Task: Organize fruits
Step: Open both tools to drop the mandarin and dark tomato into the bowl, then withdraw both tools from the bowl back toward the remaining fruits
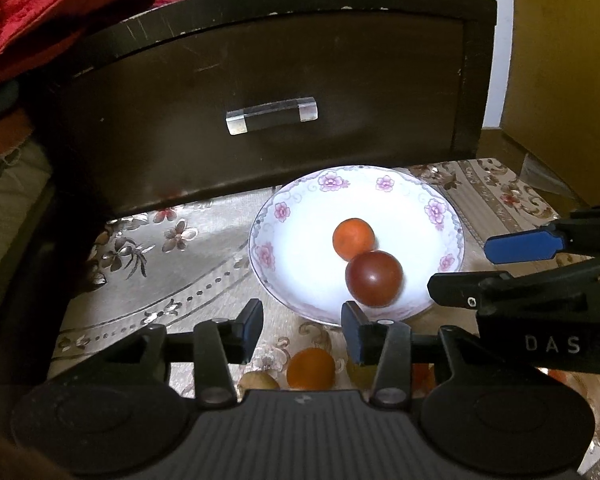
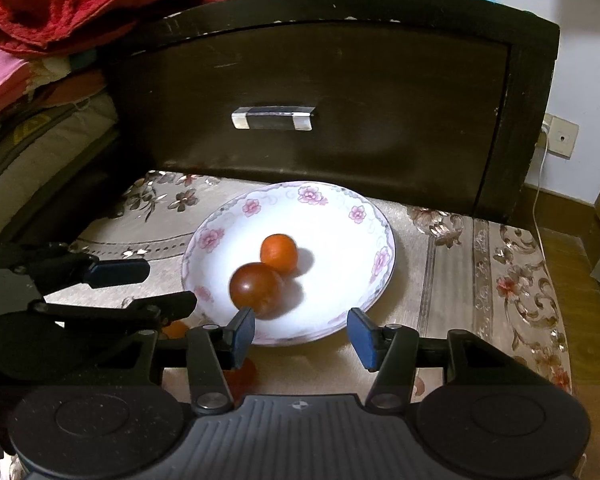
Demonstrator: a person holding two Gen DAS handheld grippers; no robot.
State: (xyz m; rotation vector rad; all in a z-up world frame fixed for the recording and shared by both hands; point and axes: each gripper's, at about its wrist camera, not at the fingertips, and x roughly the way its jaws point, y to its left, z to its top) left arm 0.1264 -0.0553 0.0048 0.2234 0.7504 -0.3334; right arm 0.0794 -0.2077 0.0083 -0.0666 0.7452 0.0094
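A glossy dark-red round fruit (image 2: 256,290) touches a smaller matte orange fruit (image 2: 279,253) inside the white floral-rimmed plate (image 2: 340,300) on the patterned surface (image 2: 460,280). Left tool (image 1: 302,330) and right tool (image 2: 302,334) both gape, holding nothing.

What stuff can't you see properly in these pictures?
- Left wrist view: the fruits on the cloth near the camera, an orange one and a brownish one, are partly hidden by the left gripper.
- Right wrist view: a red fruit is mostly hidden behind the right gripper.
- Both views: the dark red fruit in the plate is blurred.
- What is inside the drawer is hidden by its front.
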